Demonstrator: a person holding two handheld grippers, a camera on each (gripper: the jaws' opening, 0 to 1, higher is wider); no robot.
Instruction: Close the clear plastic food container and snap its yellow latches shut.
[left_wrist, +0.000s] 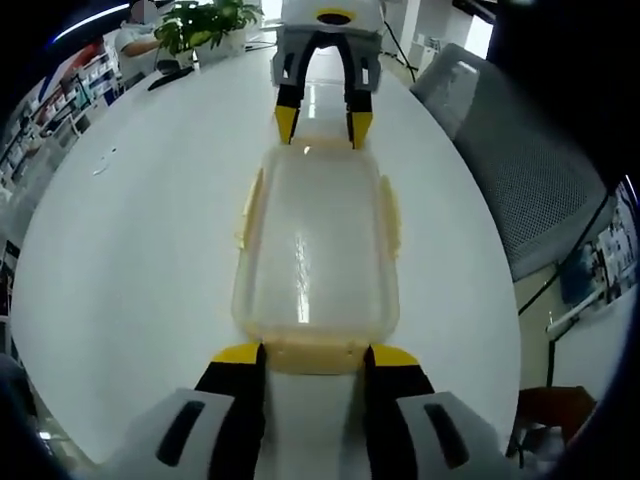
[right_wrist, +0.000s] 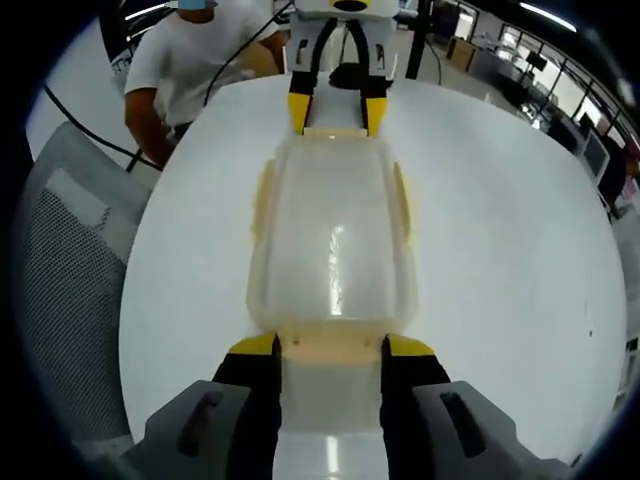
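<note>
A clear plastic food container (left_wrist: 315, 240) (right_wrist: 332, 230) lies lengthwise on the white table (left_wrist: 130, 230) (right_wrist: 510, 230) with its lid resting on top. Pale yellow side latches (left_wrist: 390, 210) (right_wrist: 262, 205) stick out along both long sides. My left gripper (left_wrist: 318, 352) is open, its jaws flanking the near end latch (left_wrist: 315, 362). At the opposite end my right gripper (left_wrist: 322, 125) (right_wrist: 332, 345) is open too, its jaws either side of that end's latch (right_wrist: 332, 352). The left gripper (right_wrist: 338, 110) faces it from the far end in the right gripper view.
A grey mesh chair (left_wrist: 530, 160) (right_wrist: 70, 270) stands beside the table. A potted plant (left_wrist: 205, 25) sits at the table's far end. A person in a white shirt (right_wrist: 200, 60) is near the table's edge behind the left gripper.
</note>
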